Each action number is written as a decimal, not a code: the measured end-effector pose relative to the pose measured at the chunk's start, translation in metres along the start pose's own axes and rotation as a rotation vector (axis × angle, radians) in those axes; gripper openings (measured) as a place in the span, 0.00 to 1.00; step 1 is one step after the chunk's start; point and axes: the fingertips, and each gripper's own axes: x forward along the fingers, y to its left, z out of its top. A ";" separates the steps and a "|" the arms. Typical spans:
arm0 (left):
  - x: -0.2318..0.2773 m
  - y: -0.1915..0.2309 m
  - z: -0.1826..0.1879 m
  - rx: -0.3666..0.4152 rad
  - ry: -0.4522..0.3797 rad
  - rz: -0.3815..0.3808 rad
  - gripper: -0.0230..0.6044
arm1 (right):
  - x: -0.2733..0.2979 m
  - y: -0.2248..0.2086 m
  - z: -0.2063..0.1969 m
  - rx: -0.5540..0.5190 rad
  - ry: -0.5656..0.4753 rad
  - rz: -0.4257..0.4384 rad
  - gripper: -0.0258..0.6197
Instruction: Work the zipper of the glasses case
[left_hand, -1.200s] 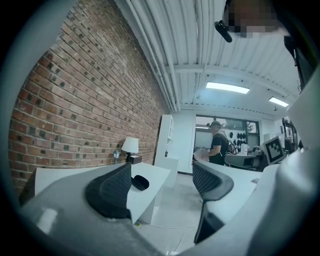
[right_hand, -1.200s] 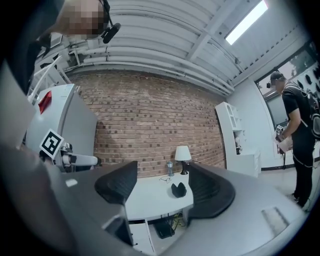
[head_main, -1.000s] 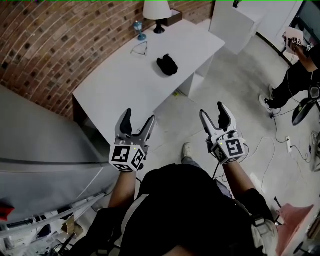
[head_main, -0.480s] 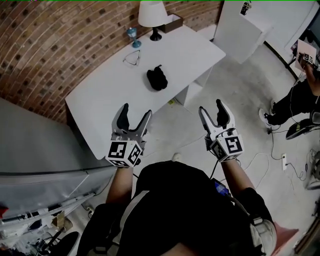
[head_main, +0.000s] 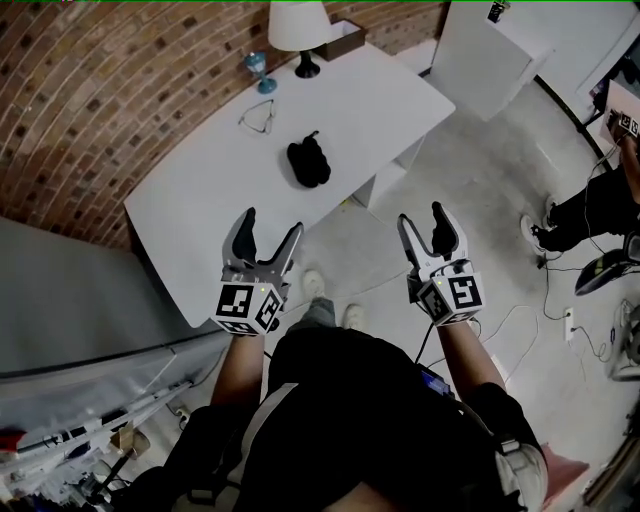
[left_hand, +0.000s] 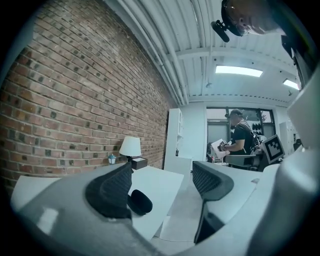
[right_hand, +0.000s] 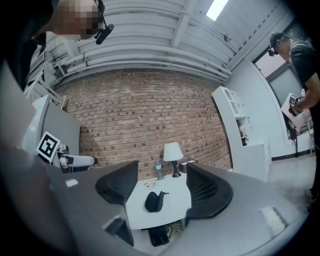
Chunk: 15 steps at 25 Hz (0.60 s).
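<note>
A black glasses case (head_main: 308, 162) lies near the middle of the white table (head_main: 210, 210), also seen in the right gripper view (right_hand: 155, 201) and partly behind a jaw in the left gripper view (left_hand: 140, 202). A pair of glasses (head_main: 258, 117) rests behind it, toward the brick wall. My left gripper (head_main: 269, 232) hovers open over the table's front edge, short of the case. My right gripper (head_main: 423, 226) is open too, held over the floor to the right of the table. Neither holds anything.
A white lamp (head_main: 297, 27), a small blue goblet (head_main: 256, 69) and a brown box (head_main: 342, 40) stand at the table's far end. A white cabinet (head_main: 490, 50) stands beyond. Another person (head_main: 605, 195) is at the right, with cables (head_main: 560, 285) on the floor.
The view has shifted slightly closer to the table; the case now sits a little nearer the grippers. Both grippers stay open and held level.
</note>
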 end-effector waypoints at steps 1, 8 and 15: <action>0.006 0.005 -0.002 -0.007 0.001 -0.004 0.66 | 0.007 0.002 0.001 -0.004 -0.003 0.000 0.49; 0.052 0.050 -0.006 -0.060 0.006 -0.040 0.66 | 0.072 0.008 0.001 -0.051 0.024 -0.006 0.48; 0.096 0.119 -0.002 -0.062 0.006 -0.047 0.66 | 0.168 0.029 -0.030 -0.087 0.097 0.033 0.47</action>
